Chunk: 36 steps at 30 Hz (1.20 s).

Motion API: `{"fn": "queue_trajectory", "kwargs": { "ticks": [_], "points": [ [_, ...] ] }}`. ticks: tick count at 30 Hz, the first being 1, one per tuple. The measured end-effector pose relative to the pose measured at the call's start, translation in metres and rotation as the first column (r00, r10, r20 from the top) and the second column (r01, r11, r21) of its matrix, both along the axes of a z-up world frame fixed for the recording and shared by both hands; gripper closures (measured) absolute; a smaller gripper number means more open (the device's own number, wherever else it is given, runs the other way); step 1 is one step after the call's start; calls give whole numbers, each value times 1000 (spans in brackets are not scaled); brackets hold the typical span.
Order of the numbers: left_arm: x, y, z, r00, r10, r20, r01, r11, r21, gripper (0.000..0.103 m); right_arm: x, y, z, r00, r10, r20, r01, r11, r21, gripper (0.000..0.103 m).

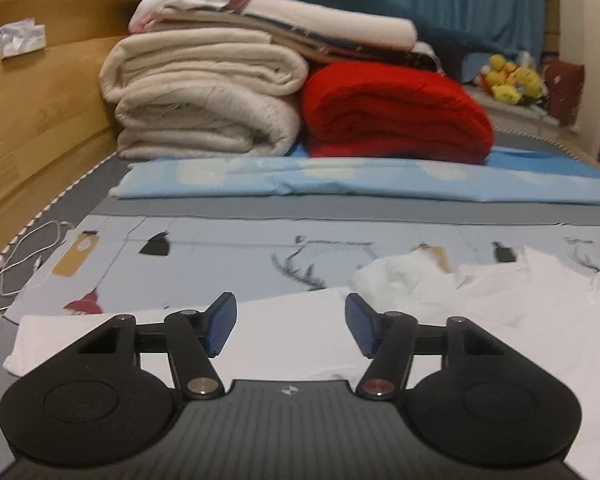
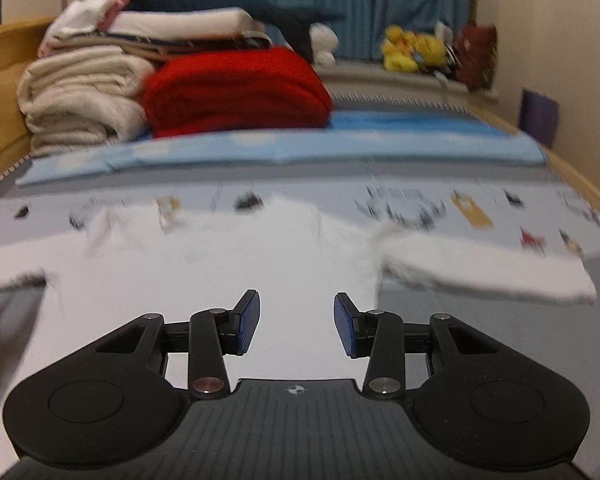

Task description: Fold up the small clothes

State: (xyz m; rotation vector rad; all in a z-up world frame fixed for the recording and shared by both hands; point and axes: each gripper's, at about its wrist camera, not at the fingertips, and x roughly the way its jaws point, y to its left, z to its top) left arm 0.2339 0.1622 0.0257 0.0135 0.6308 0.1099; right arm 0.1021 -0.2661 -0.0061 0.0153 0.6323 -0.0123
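Right now, line by line as I hold both tools:

Left hand-held gripper (image 1: 291,325): I hold it low over the garment, its blue pads (image 1: 222,326) spread wide apart with nothing between them.

Right hand-held gripper (image 2: 297,323): likewise spread, pads apart and empty, hanging over the middle of the garment.

White T-shirt (image 2: 260,264): lies on the bed in front of me. In the right wrist view its body runs under my tool and one sleeve (image 2: 488,276) stretches out to the right; the far edge is rumpled, and the view is blurred. In the left wrist view the same shirt (image 1: 300,340) lies flat under my pads, with crumpled folds farther off to the right.

Patterned sheet (image 1: 228,256): pale blue-grey with small printed figures, spread directly under the shirt.

Light blue cloth (image 1: 340,184): folded flat beyond the patterned sheet, across the width of the bed.

Cream blankets (image 1: 204,92): stacked at the far left, against the wooden headboard (image 1: 40,112).

Red blanket (image 1: 396,112): folded, touching the cream stack on its right.

More folded linens (image 1: 280,20): piled on top of both, with a dark teal piece uppermost.

Yellow plush toys (image 2: 414,50): on the ledge by the blue curtain (image 2: 352,4).

White cable (image 1: 32,256): looped at the left edge of the bed.
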Motion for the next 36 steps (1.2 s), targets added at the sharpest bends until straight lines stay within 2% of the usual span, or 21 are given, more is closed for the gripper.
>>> {"fn": "queue_trajectory", "kwargs": {
  "ticks": [4,7,9,13,15,18,21,23,25,28,30,31,32,34,35,36],
  "points": [
    [6,23,-10,998,68,-16,-68,997,-30,64,36,25,23,998,39,59,-40,999,18,60],
    [11,48,-19,988,148,-50,-151,985,-84,83,65,47,32,992,86,92,-91,995,51,61],
    [16,65,-25,974,211,-79,-219,970,-108,83,81,59,36,986,130,105,-137,989,61,72],
    [21,89,-34,951,288,-110,-300,946,-124,83,104,72,31,972,191,139,-201,977,66,85],
    [24,97,-40,945,303,-125,-317,941,-116,83,111,74,20,972,195,133,-206,976,76,86],
    [29,107,-46,935,326,-139,-341,934,-107,83,122,77,5,982,180,57,-184,980,79,86],
    [33,121,-49,927,345,-144,-365,919,-147,83,131,81,6,977,202,67,-208,973,104,86],
    [33,133,-51,915,372,-157,-396,903,-168,83,134,86,6,973,216,82,-222,973,69,86],
    [32,149,-54,900,399,-178,-431,876,-216,82,137,87,5,971,221,89,-225,973,46,87],
    [29,179,-62,860,463,-214,-507,825,-251,78,144,86,2,973,221,61,-225,972,66,92],
    [26,204,-70,813,527,-247,-580,766,-276,69,147,84,1,975,215,49,-218,974,68,92],
    [24,216,-74,783,562,-265,-621,729,-289,60,148,84,1,975,215,46,-218,974,68,92],
    [20,231,-79,742,605,-289,-670,677,-305,56,149,84,0,975,216,44,-219,973,68,92],
    [14,253,-86,681,657,-324,-732,594,-335,56,150,85,-1,974,222,32,-224,973,63,92],
    [10,264,-90,645,683,-341,-762,544,-352,56,151,85,-2,974,226,28,-228,972,61,92],
    [8,272,-92,623,700,-349,-779,512,-362,56,151,85,-2,973,230,25,-231,971,59,92]
  ]
}}
